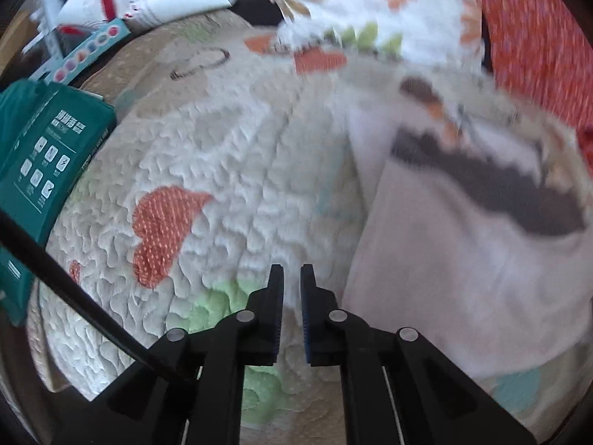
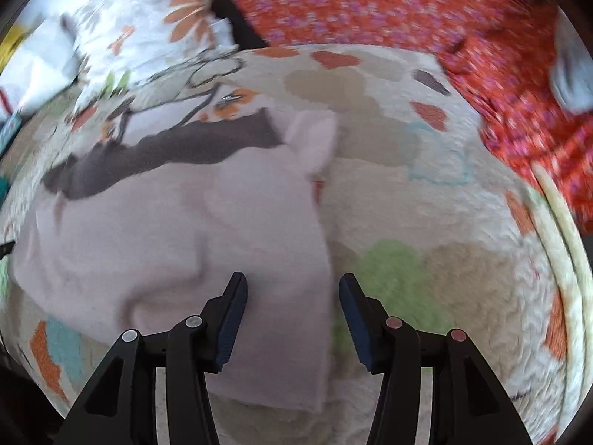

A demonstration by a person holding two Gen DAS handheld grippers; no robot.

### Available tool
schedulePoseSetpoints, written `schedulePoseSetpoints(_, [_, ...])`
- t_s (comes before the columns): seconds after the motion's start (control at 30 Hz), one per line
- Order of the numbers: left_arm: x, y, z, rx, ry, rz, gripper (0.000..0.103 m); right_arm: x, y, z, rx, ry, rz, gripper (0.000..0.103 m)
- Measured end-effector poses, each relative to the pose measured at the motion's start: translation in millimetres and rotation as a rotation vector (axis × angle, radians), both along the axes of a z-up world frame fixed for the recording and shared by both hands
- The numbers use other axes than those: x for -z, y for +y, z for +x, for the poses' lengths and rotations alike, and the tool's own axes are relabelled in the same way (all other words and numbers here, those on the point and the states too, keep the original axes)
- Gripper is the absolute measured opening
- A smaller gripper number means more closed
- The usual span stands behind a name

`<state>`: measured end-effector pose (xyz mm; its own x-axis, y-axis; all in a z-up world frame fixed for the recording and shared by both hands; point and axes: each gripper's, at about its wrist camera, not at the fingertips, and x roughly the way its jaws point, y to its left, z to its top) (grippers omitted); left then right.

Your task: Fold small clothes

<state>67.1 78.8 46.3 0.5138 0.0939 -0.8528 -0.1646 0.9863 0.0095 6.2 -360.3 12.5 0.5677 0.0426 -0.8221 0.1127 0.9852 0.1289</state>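
A small pale pink garment (image 2: 178,244) with a dark grey band (image 2: 166,152) lies on a quilted patterned blanket (image 2: 426,200). It also shows at the right of the left wrist view (image 1: 463,252), blurred. My right gripper (image 2: 292,285) is open and empty, its jaws wide apart above the garment's right edge. My left gripper (image 1: 292,274) is empty over the bare blanket (image 1: 222,155), to the left of the garment. Its jaws stand nearly together with a narrow gap.
A green package (image 1: 40,155) lies at the blanket's left edge, with a box and papers (image 1: 111,26) behind it. A white flowered cloth (image 1: 352,7) and a red flowered cloth (image 2: 407,11) lie at the far side. A black cable (image 1: 74,293) crosses the lower left.
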Motion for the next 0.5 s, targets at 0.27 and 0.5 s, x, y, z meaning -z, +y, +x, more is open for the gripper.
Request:
schedulePoseSetpoints(0.27, [-3,-27,12,0.036,-0.012,-0.070,0.040,10,-11,-6,-0.069,0.028,0.301,0.013])
schedulePoseSetpoints(0.5, [18,-38,29,0.029,0.074,-0.025,0.043,1,-20,-9,0.023,0.022,0.086,0.009])
